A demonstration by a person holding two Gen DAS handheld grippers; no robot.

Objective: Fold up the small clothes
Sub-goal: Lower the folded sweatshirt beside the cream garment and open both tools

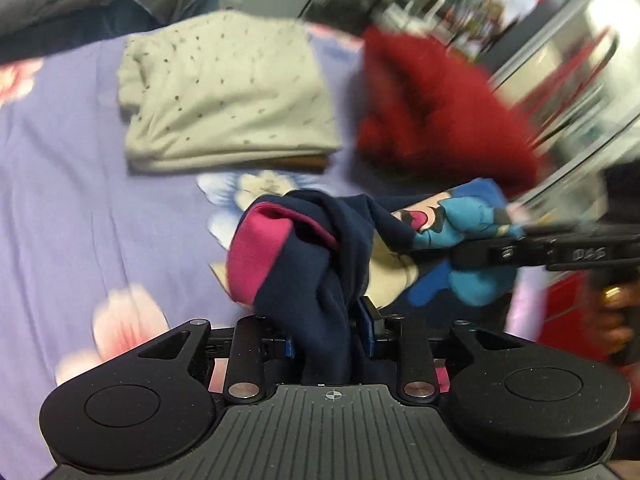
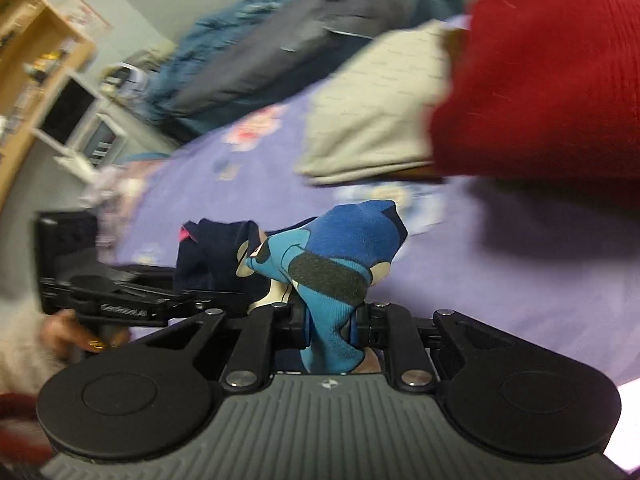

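I carry one small garment (image 1: 316,264) above the bed (image 1: 60,200): left gripper (image 1: 326,332) clenched on its navy end, right gripper (image 2: 330,330) on the blue printed end. Folded grey cloth (image 1: 228,92) lies at twelve o'clock. Next, I judge: lay it flat.

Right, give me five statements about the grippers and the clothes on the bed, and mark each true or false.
1. The right gripper is clamped on the blue cartoon-print end of the small garment. True.
2. The left gripper holds nothing. False: navy fabric sits between its fingers.
3. The folded grey speckled garment hangs in the air. False: it lies on the purple floral bedsheet.
4. A red knit garment lies beside the grey one. True.
5. The bedsheet is plain white. False: purple with flowers.
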